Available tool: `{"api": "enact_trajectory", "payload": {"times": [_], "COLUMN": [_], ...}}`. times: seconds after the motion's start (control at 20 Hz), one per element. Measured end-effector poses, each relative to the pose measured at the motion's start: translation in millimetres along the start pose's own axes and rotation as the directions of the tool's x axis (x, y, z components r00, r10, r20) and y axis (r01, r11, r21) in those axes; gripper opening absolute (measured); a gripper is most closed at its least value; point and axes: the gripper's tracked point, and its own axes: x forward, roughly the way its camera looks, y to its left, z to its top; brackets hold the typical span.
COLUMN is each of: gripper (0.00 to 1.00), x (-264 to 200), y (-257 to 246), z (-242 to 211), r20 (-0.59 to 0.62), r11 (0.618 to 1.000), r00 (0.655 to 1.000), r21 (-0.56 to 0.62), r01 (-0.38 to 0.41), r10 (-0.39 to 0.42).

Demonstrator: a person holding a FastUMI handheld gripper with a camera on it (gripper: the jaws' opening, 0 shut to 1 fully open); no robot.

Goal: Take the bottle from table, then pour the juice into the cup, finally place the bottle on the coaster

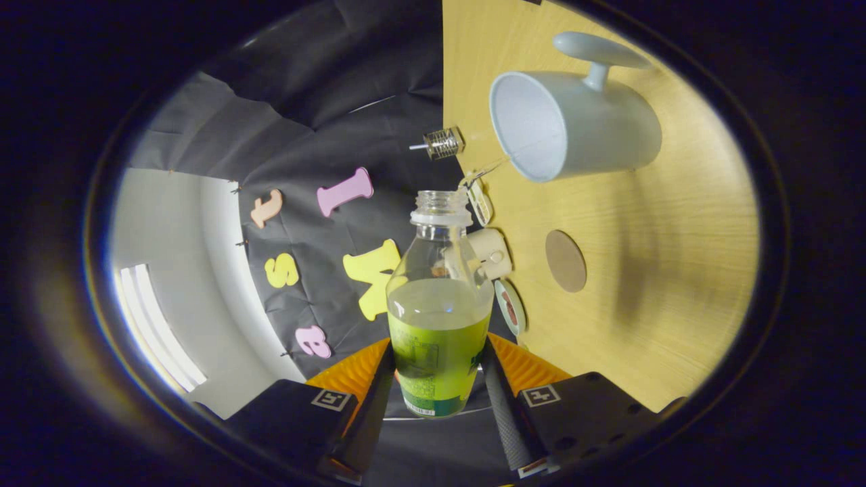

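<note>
Gripper (pixel 438 379) pinches the bottle (pixel 438 318) low on its body, one finger on each side, bottom centre of frame. Bottle uncapped, green juice (pixel 438 338) filling roughly the lower half. View is rolled sideways: table (pixel 643 304) fills the right half of frame. Cup (pixel 575 125) upper right, open mouth facing left, handle on top. Coaster (pixel 565 260) right of the bottle neck, below the cup, bare. Small clutter sits along the table edge beside the bottle.

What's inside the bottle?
Green juice fills the lower part of the bottle, held between the fingers; the top part is empty, cap off. A label hides the very bottom.
</note>
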Motion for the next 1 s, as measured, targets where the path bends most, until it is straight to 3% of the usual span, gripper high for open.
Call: {"api": "enact_trajectory", "payload": {"times": [1.0], "gripper": [0.76], "x": [1.7], "y": [29.6], "z": [15.4], "r20": [0.039], "r11": [0.983], "r00": [0.999], "r21": [0.179], "r01": [-0.031], "r10": [0.024]}}
